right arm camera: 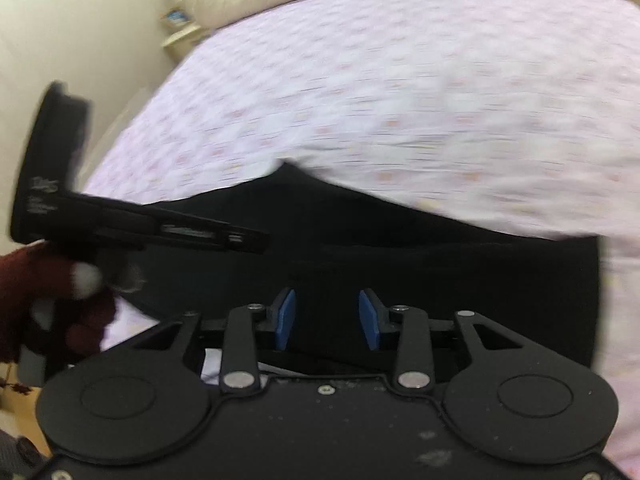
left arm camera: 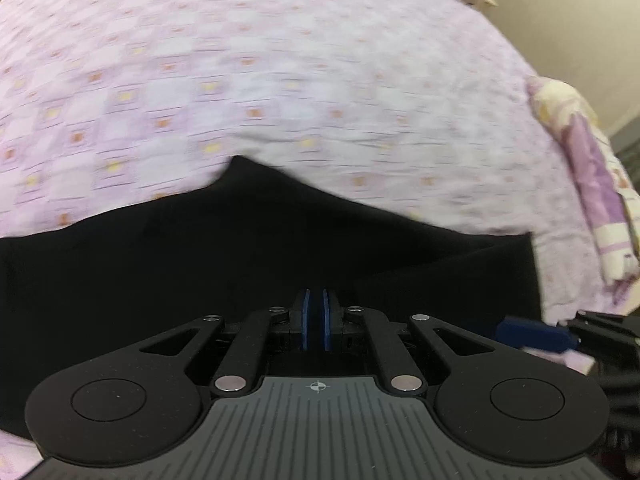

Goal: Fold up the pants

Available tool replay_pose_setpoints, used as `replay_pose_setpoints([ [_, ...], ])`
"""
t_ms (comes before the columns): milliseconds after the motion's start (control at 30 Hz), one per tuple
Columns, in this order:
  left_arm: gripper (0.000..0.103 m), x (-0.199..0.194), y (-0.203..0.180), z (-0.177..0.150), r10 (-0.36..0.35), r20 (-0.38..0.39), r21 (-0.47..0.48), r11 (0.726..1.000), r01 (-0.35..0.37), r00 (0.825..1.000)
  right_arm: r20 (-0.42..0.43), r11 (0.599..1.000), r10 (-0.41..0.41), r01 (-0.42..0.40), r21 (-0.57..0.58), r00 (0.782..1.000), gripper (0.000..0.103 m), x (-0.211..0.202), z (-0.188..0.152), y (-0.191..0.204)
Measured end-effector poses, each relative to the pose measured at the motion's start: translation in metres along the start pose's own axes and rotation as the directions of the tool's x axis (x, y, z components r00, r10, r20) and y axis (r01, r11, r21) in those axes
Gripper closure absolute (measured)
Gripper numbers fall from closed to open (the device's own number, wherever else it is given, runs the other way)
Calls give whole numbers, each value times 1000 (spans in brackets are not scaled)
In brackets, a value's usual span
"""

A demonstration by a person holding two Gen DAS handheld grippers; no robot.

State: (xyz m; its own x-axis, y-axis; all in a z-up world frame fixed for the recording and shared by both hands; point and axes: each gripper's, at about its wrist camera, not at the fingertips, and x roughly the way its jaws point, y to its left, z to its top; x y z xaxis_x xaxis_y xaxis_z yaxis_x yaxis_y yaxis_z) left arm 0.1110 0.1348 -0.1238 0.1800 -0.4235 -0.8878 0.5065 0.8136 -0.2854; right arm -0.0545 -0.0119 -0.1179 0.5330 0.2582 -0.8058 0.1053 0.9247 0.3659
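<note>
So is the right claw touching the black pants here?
Cannot tell. In the right wrist view, the right claw is open, with the black pants ahead of the pads, but blur and dark fabric hide any contact.

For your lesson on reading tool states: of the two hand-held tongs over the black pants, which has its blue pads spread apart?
The right tongs: a clear gap separates their blue pads above the black fabric pants. The left tongs have pads nearly touching.
</note>
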Motion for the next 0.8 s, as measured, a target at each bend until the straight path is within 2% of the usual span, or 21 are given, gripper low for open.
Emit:
replay_pose_setpoints([
  [67, 96, 9, -16, -2, -27, -20, 30, 999, 27, 999, 10, 995, -80, 79, 61, 997, 65, -13, -7, -23],
  [167, 96, 26, -38, -9, -34, -61, 99, 994, 40, 998, -16, 966, -206, 206, 158, 978, 68, -22, -14, -62],
  [267, 96, 45, -55, -20, -11, -118, 164, 986, 30, 993, -31, 940, -285, 286, 184, 958, 77, -24, -13, -95],
  [300, 97, 53, -58, -23, 21, -140, 185, 983, 6, 990, -36, 935, -298, 299, 189, 954, 77, -23, -12, -103],
  [367, 97, 62, -59, -26, 48, -136, 203, 979, -20, 989, -32, 931, -300, 300, 207, 953, 77, -23, -7, -115],
  [533, 97, 61, -55, -22, 47, -144, 146, 989, -26, 988, -63, 942, -266, 273, 196, 962, 78, -1, 15, -136],
  [667, 97, 55, -55, -23, 59, -127, 128, 991, -43, 990, -161, 934, -282, 309, 179, 946, 80, 33, 23, -157],
  [800, 97, 37, -50, -29, 91, -77, 59, 995, -86, 993, -163, 939, -285, 309, 151, 945, 78, 36, 29, -156],
])
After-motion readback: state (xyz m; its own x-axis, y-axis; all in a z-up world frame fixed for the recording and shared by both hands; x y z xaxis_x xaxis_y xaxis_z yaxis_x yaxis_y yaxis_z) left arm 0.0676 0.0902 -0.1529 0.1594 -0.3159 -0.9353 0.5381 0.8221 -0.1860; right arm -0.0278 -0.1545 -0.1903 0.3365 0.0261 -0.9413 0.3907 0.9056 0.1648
